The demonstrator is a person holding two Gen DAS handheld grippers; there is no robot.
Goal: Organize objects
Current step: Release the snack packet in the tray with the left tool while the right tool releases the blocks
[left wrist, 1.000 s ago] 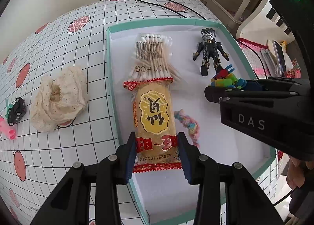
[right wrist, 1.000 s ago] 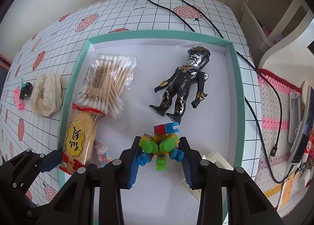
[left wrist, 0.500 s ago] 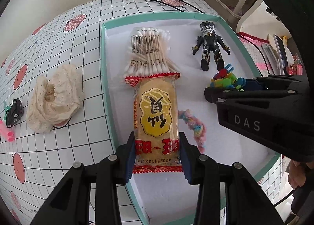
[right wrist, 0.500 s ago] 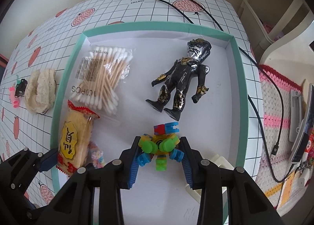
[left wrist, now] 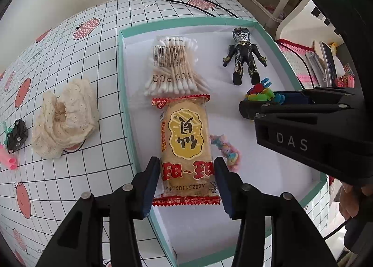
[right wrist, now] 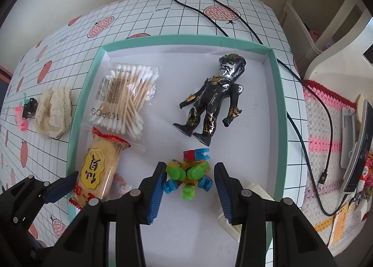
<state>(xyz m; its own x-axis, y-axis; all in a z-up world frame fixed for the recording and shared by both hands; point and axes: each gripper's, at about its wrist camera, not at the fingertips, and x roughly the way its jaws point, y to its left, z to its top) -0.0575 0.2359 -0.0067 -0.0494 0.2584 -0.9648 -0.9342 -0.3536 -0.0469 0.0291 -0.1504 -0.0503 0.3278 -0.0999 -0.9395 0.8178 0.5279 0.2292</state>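
A teal-rimmed white tray (left wrist: 122, 80) holds a yellow snack packet (left wrist: 186, 136), a bag of cotton swabs (left wrist: 173, 68), a black action figure (left wrist: 244, 57) and a colourful block toy (right wrist: 188, 173). My left gripper (left wrist: 187, 180) straddles the near end of the snack packet, which lies flat on the tray floor. Its jaws are opening and thin gaps show beside the pads. My right gripper (right wrist: 190, 185) brackets the block toy, which rests on the tray. Those jaws are opening too, and the pads stand just off the toy.
A pastel bead string (left wrist: 228, 150) lies beside the snack. Left of the tray on the checked cloth are a cream lace bundle (left wrist: 65, 115), a small black toy (left wrist: 17, 135) and a pink piece (left wrist: 8, 162). A black cable (right wrist: 303, 103) runs along the tray's right side.
Both pairs of jaws have spread a little, coming off the snack packet and the block toy. Both items lie still on the tray floor.
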